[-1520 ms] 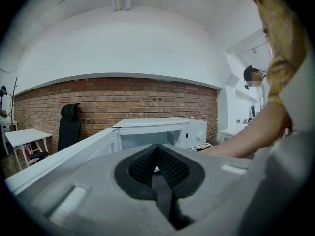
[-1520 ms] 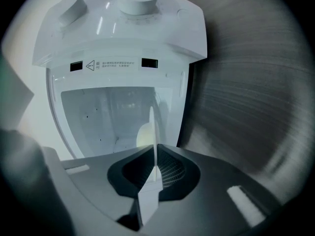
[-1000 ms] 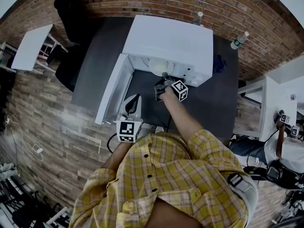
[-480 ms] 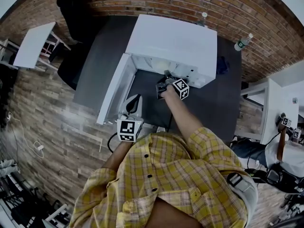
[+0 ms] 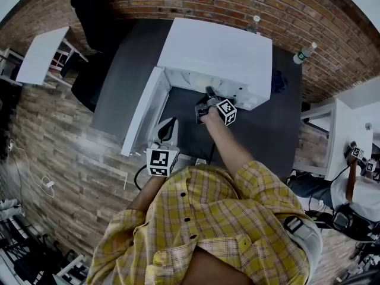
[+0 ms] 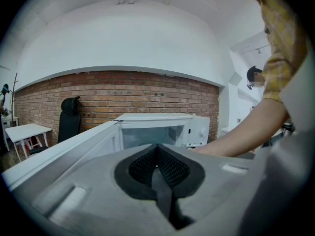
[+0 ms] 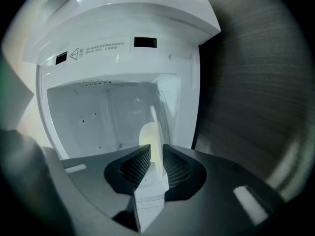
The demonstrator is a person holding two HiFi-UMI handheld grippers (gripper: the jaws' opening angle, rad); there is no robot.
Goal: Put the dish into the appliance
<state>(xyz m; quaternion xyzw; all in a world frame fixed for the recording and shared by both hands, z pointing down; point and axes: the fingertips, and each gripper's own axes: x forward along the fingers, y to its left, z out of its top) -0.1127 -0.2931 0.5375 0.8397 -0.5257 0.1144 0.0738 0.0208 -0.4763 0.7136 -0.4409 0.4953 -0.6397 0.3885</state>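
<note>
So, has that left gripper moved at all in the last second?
No. The left gripper stays beside the near end of the open microwave door, as before.

There are one microwave (image 5: 217,52), one dish (image 7: 147,136), two bottles (image 5: 254,22) (image 5: 303,53), one black chair (image 5: 95,16), one dark table (image 5: 127,70) and two white tables (image 5: 38,58) (image 5: 344,129).

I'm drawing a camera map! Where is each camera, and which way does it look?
Head view: on the person's head, looking steeply down at the white box-shaped microwave; shows yellow checked shirt, right forearm.
Left gripper view: on the left tongs, facing the microwave's open front; shows the forearm.
Right gripper view: on the right tongs, opening around the pale round dish, looking inside.
All share the microwave.
</note>
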